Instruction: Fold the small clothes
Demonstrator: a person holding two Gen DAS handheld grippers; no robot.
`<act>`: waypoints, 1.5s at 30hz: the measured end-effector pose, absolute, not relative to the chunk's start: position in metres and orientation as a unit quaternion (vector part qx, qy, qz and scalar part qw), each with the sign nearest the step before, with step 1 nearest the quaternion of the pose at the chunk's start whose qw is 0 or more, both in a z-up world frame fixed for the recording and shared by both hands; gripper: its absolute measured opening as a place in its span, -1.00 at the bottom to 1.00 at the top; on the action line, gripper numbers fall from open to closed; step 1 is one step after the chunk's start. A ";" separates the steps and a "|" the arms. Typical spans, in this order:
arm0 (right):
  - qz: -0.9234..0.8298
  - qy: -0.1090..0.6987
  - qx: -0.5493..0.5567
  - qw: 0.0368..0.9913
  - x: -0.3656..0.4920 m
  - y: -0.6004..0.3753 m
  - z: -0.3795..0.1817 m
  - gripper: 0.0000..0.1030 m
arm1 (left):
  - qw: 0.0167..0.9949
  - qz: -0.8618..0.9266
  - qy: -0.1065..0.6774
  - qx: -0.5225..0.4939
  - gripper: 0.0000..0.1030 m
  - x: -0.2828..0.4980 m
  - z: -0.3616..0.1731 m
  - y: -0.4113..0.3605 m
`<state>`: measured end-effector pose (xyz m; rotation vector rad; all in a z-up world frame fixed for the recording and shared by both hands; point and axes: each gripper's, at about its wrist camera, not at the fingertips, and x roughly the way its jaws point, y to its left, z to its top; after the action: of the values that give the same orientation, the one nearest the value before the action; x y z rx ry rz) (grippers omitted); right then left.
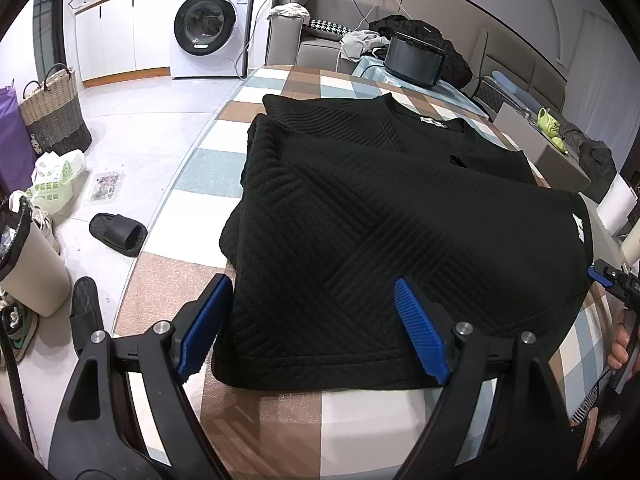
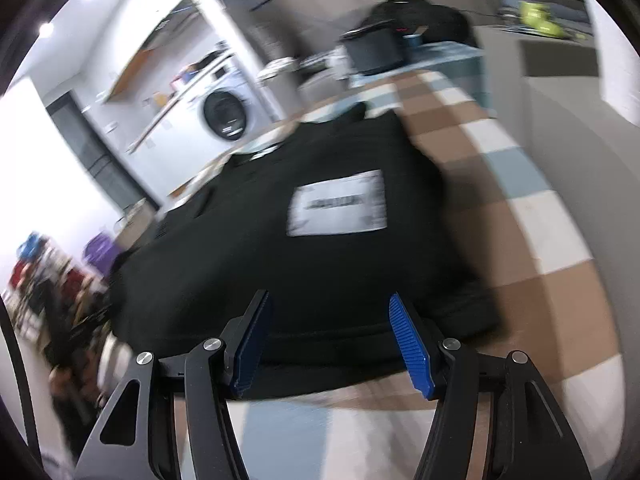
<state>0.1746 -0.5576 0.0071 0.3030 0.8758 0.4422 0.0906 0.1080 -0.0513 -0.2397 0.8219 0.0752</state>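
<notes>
A black quilted top [image 1: 380,220] lies folded on the checked tablecloth [image 1: 208,168], its neckline at the far side. My left gripper [image 1: 312,320] is open at the garment's near hem, one blue pad left of the cloth and the other over it, holding nothing. The right gripper's tip [image 1: 608,276] shows at the right edge. In the blurred right wrist view the same black top [image 2: 240,248] shows a white label [image 2: 340,204]. My right gripper [image 2: 328,336] is open at its near edge, empty.
A dark box [image 1: 414,60] and dark clothes sit at the table's far end. A washing machine [image 1: 208,28] stands beyond. On the floor at left are a woven basket [image 1: 54,116], black slippers [image 1: 118,234] and a bin [image 1: 28,264]. A box with a green teapot [image 1: 550,122] stands right.
</notes>
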 end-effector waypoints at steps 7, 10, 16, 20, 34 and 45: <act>0.183 0.401 0.127 0.889 0.163 -0.565 0.017 0.20 | 0.910 0.040 0.396 -0.118 0.58 0.088 -0.049 0.108; 0.138 0.397 0.149 0.895 0.164 -0.585 0.014 0.20 | 0.912 0.041 0.391 -0.120 0.58 0.086 -0.048 0.110; 0.143 0.398 0.188 0.886 0.179 -0.596 0.010 0.20 | 0.908 0.050 0.393 -0.134 0.58 0.087 -0.051 0.118; 0.111 0.396 0.188 0.892 0.197 -0.595 0.010 0.20 | 0.908 0.056 0.390 -0.142 0.58 0.086 -0.049 0.123; 0.172 0.344 0.162 0.909 0.200 -0.579 0.038 -0.94 | 0.904 0.072 0.390 -0.159 0.58 0.086 -0.053 0.134; 0.156 0.403 0.154 0.889 0.209 -0.583 0.014 -0.33 | 0.909 0.047 0.379 -0.165 -0.17 0.091 -0.057 0.125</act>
<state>0.2089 -0.5830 0.0144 0.3200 0.8367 0.3242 0.0911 0.1254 -0.0571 -0.3402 0.7814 0.0963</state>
